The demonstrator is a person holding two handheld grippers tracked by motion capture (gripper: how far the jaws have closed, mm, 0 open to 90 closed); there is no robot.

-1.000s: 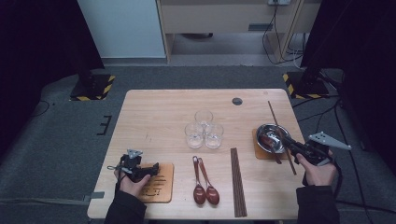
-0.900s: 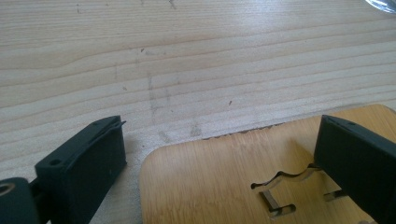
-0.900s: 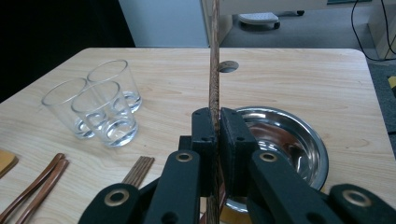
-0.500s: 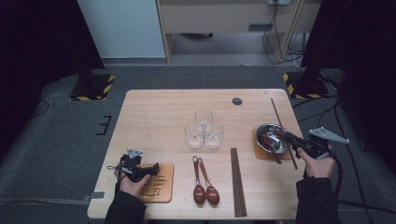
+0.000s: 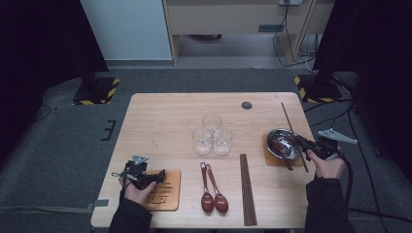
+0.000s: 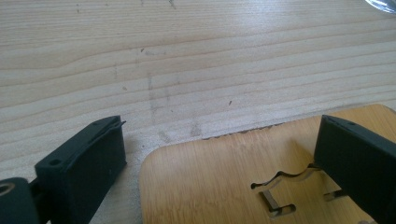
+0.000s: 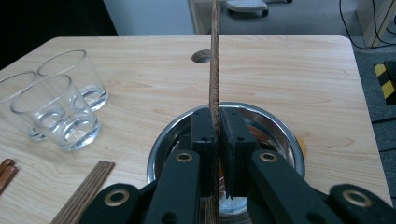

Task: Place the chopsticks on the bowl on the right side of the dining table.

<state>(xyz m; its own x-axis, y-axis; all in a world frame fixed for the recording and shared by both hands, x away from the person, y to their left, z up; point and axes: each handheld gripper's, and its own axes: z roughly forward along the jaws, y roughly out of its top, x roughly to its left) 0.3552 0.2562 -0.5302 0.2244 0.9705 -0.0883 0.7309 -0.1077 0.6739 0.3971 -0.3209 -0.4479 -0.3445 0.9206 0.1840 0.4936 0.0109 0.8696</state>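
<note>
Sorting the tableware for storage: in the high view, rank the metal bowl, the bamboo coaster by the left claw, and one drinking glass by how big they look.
1. bamboo coaster and metal bowl: look about alike; the coaster lies nearer the camera, so no ranking.
2. drinking glass: clearly smallest.

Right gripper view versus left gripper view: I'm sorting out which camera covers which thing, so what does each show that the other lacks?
Right gripper view: the right gripper shut on a dark wooden chopstick above a steel bowl, three glasses and a bundle of chopsticks.

Left gripper view: the open left gripper over a bamboo coaster with a cut-out pattern.

Both: the light wooden table.
</note>
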